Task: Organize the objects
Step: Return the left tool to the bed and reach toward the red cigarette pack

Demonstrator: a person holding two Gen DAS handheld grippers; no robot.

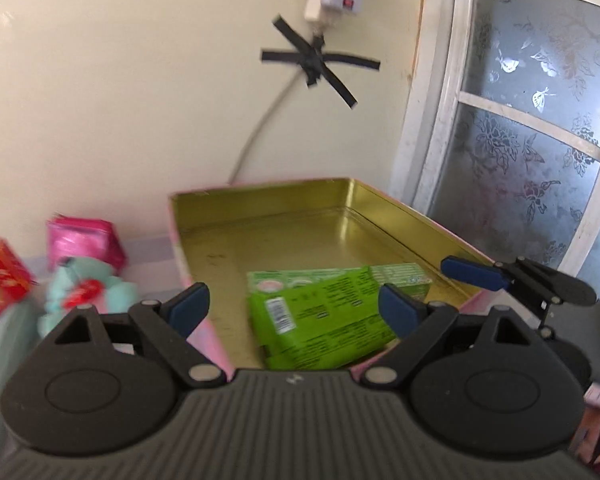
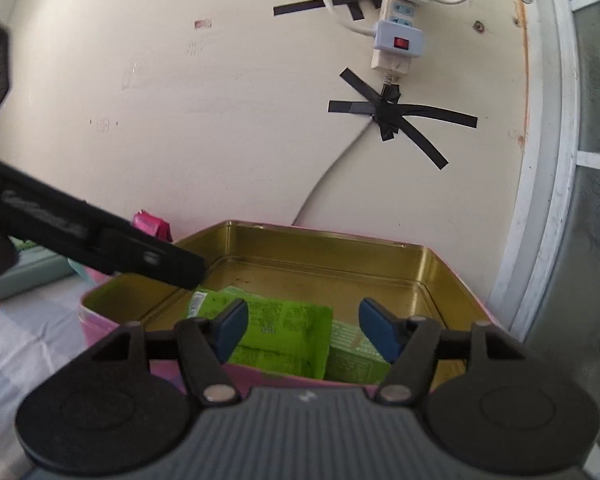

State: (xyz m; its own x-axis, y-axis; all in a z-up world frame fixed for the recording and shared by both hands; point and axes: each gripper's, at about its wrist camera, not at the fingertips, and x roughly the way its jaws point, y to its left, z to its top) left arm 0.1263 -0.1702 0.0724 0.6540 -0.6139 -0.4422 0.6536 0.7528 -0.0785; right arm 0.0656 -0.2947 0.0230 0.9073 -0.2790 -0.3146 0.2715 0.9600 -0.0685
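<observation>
Two green packets lie in the near end of the pink tin (image 1: 420, 216), whose inside is gold metal. In the left wrist view the larger green packet (image 1: 320, 312) sits low in the middle of the frame, tilted, and a smaller green box (image 1: 400, 276) lies just beside it on the right, partly under it. The left gripper (image 1: 296, 308) hangs above the near edge of the tin with its blue pads spread apart; nothing is pressed between them. The right gripper (image 2: 304, 328) is also released, its pads apart over the same packets, which are below and not grasped. In the left wrist view one blue finger of the right gripper shows at the right, above the tin's right wall. At the left of that frame a pink box (image 1: 84, 240), a red box (image 1: 0, 284) and a mint-coloured soft toy (image 1: 88, 288) stand outside the tin, near the wall. A power strip (image 2: 396, 28) is taped on the wall in the upper part of the right wrist view.
</observation>
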